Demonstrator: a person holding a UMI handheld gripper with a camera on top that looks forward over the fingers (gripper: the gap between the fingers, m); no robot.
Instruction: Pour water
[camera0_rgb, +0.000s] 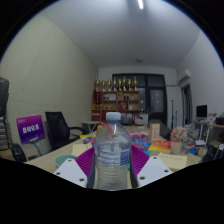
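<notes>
- Water bottle (112, 155): a clear plastic bottle with a white cap is seen upright between the two fingers, raised in front of the table (70, 152).
- Left finger (84, 160): its magenta pad is pressed against the bottle's left side.
- Right finger (140, 158): its pad is pressed against the bottle's right side, so the jaws are closed on the bottle.
- At the table's left edge, a purple sign (30, 128) and a dark office chair (60, 128) are seen.
- Beyond the bottle, shelves (118, 100) stocked with small items are set against the back wall.
- Toward the table's right end, colourful clutter (165, 140) is spread; single items cannot be told apart.
</notes>
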